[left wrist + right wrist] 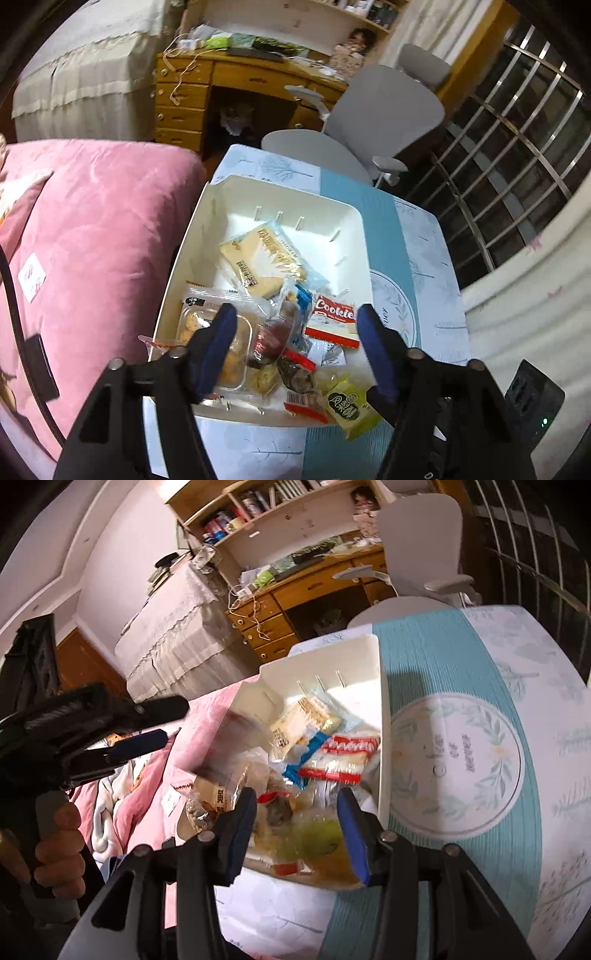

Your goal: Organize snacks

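Both grippers apart, empty: left gripper (295, 345), right gripper (297, 830). Yellow-green packet (345, 406) overhangs white bin (354, 221); nudge inward before gripping.

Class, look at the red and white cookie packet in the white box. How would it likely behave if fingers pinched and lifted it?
The cookie packet looks flat and boxy, so probably fairly stiff and light. Its glossy wrapper may slip. Cookies inside could crack under a hard squeeze.

Left gripper (295, 332): we hold it angled downward, blue-padded jaws spread wide, nothing between them.
Right gripper (297, 821): tilted downward, jaws parted, pads pressing nothing.
Left hand (55, 849): our fingers wrap the handle, behind its claw.
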A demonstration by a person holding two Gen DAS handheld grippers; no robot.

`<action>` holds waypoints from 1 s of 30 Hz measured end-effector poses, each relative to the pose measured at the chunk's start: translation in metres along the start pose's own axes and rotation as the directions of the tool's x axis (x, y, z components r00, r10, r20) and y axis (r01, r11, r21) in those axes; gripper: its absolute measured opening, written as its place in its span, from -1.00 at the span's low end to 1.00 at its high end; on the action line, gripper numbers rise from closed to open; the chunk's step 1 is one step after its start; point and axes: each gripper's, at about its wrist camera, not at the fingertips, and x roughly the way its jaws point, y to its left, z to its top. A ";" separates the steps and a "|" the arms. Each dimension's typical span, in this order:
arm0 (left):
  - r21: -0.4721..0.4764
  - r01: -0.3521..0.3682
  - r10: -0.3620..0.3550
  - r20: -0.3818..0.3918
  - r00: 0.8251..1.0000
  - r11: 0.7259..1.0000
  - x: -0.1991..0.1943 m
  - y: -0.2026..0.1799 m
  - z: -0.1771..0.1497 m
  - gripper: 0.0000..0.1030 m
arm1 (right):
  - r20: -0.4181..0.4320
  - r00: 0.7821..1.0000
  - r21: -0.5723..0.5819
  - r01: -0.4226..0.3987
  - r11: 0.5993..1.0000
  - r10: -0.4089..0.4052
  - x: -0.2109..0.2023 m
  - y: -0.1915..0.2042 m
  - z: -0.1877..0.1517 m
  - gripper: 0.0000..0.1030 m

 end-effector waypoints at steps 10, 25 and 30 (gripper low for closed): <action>0.061 -0.025 0.029 -0.071 0.997 0.998 -0.027 -0.040 -0.026 0.71 | -0.067 0.994 0.021 0.087 0.996 -0.086 -0.046 -0.011 -0.010 0.18; 0.115 -0.030 0.040 -0.087 0.995 0.993 -0.062 -0.131 -0.104 0.75 | -0.187 0.957 -0.046 0.218 0.975 -0.223 -0.153 -0.074 -0.039 0.81; 0.127 -0.046 0.058 -0.092 0.994 0.991 -0.080 -0.158 -0.108 0.75 | -0.217 0.934 -0.048 0.281 0.958 -0.285 -0.192 -0.080 -0.036 0.83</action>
